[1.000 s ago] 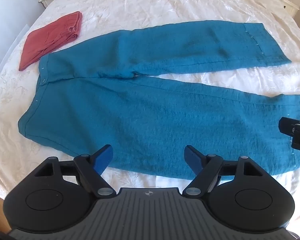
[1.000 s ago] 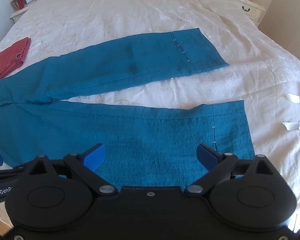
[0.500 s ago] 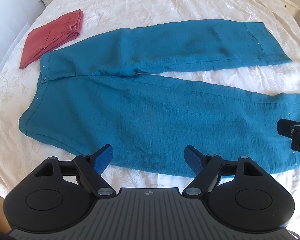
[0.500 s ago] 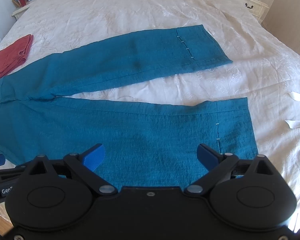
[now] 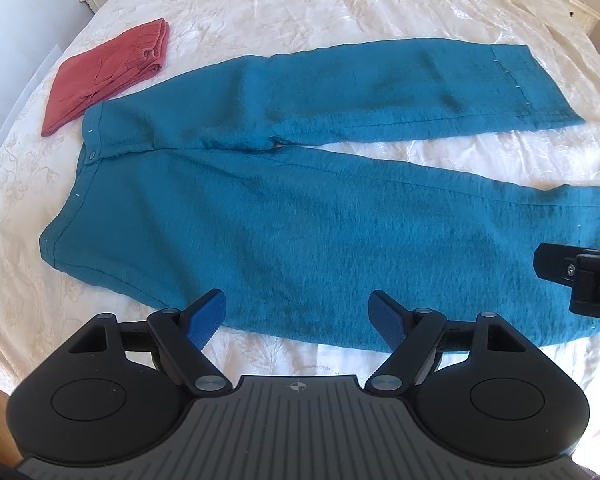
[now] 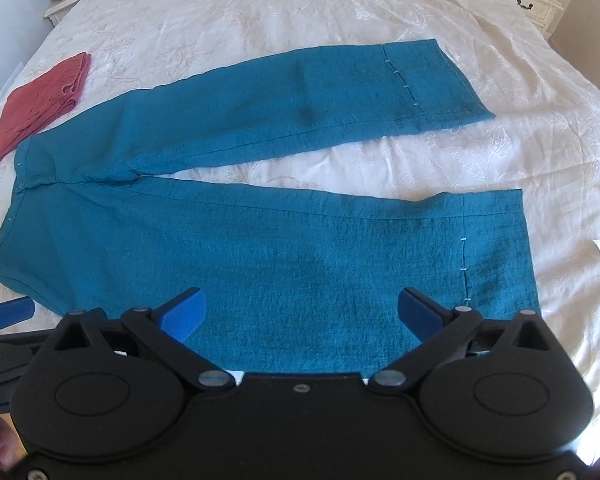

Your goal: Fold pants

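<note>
Teal pants (image 5: 300,216) are being left flat and unfolded on the bed (image 5: 300,8) while both wide-open, empty hand-held grippers, left (image 5: 298,314) and right (image 6: 302,312), are being drawn slightly back.

The left gripper (image 5: 296,314) has a black body with two round discs, a grey ribbed plate with a small crosshair mark, silver pivot screws and blue ridged fingers (image 5: 206,316). The right gripper (image 6: 300,312) is of the same form, all black, with blue fingers (image 6: 184,314) and small screws on its housing. At the lower left corner of the right wrist view something pinkish shows, perhaps skin.
</note>
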### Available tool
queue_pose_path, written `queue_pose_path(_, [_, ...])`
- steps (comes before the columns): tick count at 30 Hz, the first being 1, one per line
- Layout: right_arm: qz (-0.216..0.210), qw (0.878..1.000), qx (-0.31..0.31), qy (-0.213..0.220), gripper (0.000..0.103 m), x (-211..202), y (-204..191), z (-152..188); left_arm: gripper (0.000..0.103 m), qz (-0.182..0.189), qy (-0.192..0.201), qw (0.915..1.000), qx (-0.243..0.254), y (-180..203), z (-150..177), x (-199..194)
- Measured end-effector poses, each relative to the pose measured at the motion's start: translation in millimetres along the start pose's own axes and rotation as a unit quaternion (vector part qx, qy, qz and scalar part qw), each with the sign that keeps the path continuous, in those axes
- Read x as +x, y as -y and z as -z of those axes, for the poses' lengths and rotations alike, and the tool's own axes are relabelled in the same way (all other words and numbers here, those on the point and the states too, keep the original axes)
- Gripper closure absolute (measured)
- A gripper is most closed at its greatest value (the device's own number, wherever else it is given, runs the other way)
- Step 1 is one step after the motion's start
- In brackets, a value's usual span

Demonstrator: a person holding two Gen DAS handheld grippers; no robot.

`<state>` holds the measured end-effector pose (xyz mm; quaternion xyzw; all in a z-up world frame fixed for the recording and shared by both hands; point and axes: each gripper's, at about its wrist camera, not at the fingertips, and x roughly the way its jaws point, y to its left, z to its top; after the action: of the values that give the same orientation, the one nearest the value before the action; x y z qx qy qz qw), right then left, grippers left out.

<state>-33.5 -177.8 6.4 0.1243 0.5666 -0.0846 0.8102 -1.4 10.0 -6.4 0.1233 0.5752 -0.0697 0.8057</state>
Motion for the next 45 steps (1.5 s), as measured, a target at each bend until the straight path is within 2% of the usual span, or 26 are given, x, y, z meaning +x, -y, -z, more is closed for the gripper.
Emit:
queue_pose_path(6, [-0.028, 0.999, 0.026, 0.005, 0.001, -5.7, 1.8, -0.3, 0.025, -0.002, 0.0, 1.0, 0.001, -0.5, 1.8, -1.2])
queue_pose_path(13, [0.009, 1.0, -0.015, -0.012, 0.001, -2.1, -14.6, -2.9, 0.025, -0.003, 0.006, 1.0, -0.001, -1.6, -0.3, -3.1])
queue_pose_path(17, [0.024, 0.999, -0.017, 0.017, 0.003, -7.2, -17.6, -2.5, 0.025, -0.003, 0.021, 0.9998, -0.001, -4.2, -1.7, -6.5])
queue_pose_path(19, [0.025, 0.999, -0.013, 0.039, 0.012, -12.6, -17.5, -4.7, 0.025, -0.003, 0.03, 0.9995, -0.002, -6.6, -2.9, -7.6])
queue_pose_path(21, [-0.004, 0.998, 0.013, 0.059, 0.016, -18.6, -11.0, -7.9, 0.028, -0.003, 0.045, 0.999, -0.004, -9.4, -4.7, -9.1])
queue_pose_path(24, [-0.08, 0.99, 0.074, 0.092, 0.016, -28.7, 5.0, -13.4, 0.031, -0.001, 0.067, 0.9978, -0.001, -12.4, -8.7, -10.3])
queue_pose_path(26, [-0.102, 0.984, 0.108, 0.099, 0.016, -31.4, 14.1, -17.2, 0.032, 0.003, 0.074, 0.9973, -0.001, -13.6, -12.1, -9.2])
queue_pose_path(29, [-0.066, 0.987, 0.102, 0.108, 0.014, -30.6, 14.7, -25.5, 0.032, 0.003, 0.084, 0.9964, -0.004, -14.9, -17.8, -5.1])
queue_pose_path(31, [-0.031, 0.988, 0.093, 0.116, 0.006, -26.8, 13.5, -29.5, 0.032, 0.002, 0.083, 0.9966, -0.001, -14.9, -21.9, 0.5])
queue_pose_path(32, [-0.021, 0.989, 0.09, 0.113, 0.005, -23.0, 14.2, -31.8, 0.032, 0.002, 0.08, 0.9968, 0.002, -14.3, -24.2, 3.7])
queue_pose_path(34, [-0.027, 0.991, 0.091, 0.096, 0.004, -10.3, 17.9, -38.6, 0.032, 0.002, 0.075, 0.9971, 0.008, -12.3, -28.7, 11.0])
queue_pose_path(38, [-0.027, 0.993, 0.11, 0.025, 0.003, 41.8, 27.4, -47.8, 0.032, 0.001, 0.058, 0.9981, 0.02, -7.3, -35.5, 33.0])
queue_pose_path(42, [0.0, 0.993, 0.106, -0.05, 0.004, 105.3, 30.2, -49.5, 0.032, -0.006, 0.034, 0.9989, 0.03, -3.1, -41.9, 62.8])
queue_pose_path(45, [0.014, 0.991, 0.098, -0.086, 0.004, 142.7, 30.8, -48.7, 0.032, -0.012, 0.013, 0.9993, 0.034, -0.1, -45.3, 85.7])
